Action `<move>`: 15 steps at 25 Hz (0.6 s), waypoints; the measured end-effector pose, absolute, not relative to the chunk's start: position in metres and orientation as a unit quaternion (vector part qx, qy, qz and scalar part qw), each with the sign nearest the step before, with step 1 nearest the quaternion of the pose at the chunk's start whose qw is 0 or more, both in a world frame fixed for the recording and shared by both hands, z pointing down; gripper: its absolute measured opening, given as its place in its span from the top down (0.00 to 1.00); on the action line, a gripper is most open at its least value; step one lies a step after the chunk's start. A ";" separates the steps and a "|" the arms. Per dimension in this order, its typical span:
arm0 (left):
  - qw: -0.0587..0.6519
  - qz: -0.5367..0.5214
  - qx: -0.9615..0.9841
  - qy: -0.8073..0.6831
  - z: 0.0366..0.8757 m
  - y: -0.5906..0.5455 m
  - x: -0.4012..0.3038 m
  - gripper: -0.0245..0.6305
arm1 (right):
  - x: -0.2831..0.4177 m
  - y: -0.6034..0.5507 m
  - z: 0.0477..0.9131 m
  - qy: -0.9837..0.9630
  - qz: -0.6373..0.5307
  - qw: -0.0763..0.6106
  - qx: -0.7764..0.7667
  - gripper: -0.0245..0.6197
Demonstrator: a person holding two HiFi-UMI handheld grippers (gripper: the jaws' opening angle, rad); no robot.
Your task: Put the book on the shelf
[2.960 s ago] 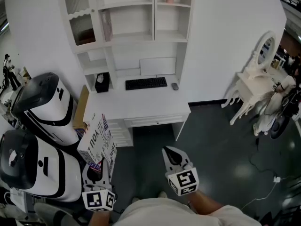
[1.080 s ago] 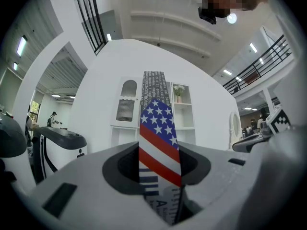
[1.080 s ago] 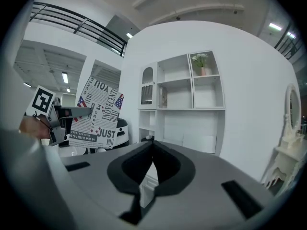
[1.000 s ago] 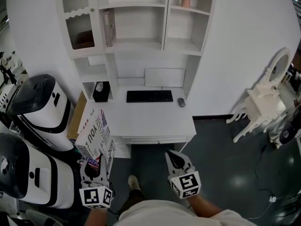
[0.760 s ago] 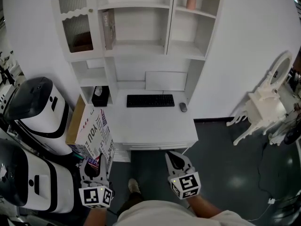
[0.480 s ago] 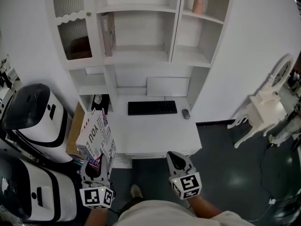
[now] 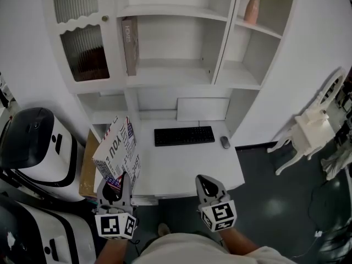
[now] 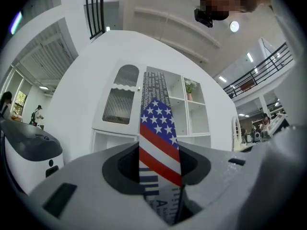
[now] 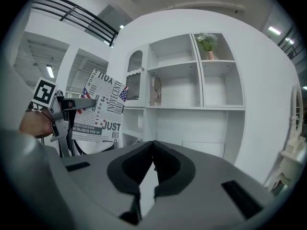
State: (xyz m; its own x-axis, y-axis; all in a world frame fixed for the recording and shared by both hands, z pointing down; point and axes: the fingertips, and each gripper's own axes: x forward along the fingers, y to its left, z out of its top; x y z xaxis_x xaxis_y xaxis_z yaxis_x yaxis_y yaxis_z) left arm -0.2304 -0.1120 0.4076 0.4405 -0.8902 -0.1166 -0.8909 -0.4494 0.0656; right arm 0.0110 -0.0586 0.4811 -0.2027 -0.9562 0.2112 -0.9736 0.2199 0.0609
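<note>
White built-in desk [image 7: 190,172] with a shelf unit [image 7: 176,80] above it, that's the whole backdrop. A black keyboard [image 7: 183,136] and a mouse [image 7: 224,142] sit toward the desk's back edge, and a pink vase [image 7: 252,10] stands on the upper right shelf.

The book [image 7: 117,153] is up in the air over the desk's front left corner, nowhere near a shelf yet. The left gripper [image 7: 114,185] has it clamped by the bottom end, jaws spread fairly wide across its thickness, with the stars-and-stripes edge showing right between them. The right gripper [image 7: 207,187] is pinched closed on nothing, hanging over the desk's front edge.

My guess is it's stiff and boxy, so it won't flop, but it's tall above the jaws and the cover looks glossy. Held that low, it could lever sideways or slip. I'd steady the top with the right gripper, or at least grip nearer the middle.

One brown book [image 7: 130,45] already stands at the left end of the middle shelf, so the spot next to it looks like the obvious place.
</note>
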 end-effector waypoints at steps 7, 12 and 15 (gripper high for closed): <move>0.013 0.081 -0.851 0.519 0.386 -0.159 -0.226 0.74 | 0.009 -0.089 0.487 -0.769 0.050 0.106 0.629 0.96; 0.019 0.086 -0.849 0.521 0.373 -0.181 -0.215 0.74 | 0.012 -0.111 0.485 -0.773 0.047 0.100 0.624 0.96; 0.026 0.089 -0.845 0.527 0.362 -0.195 -0.206 0.74 | 0.015 -0.127 0.486 -0.780 0.048 0.098 0.616 0.96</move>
State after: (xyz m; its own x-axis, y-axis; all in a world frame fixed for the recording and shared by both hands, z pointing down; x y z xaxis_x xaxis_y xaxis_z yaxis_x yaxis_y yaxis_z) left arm -0.2057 -0.1951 0.3624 0.4294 -0.8856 -0.1771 -0.8947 -0.4438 0.0504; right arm 0.0147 -0.1269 0.4860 -0.2218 -0.9517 0.2122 -0.9706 0.2363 0.0453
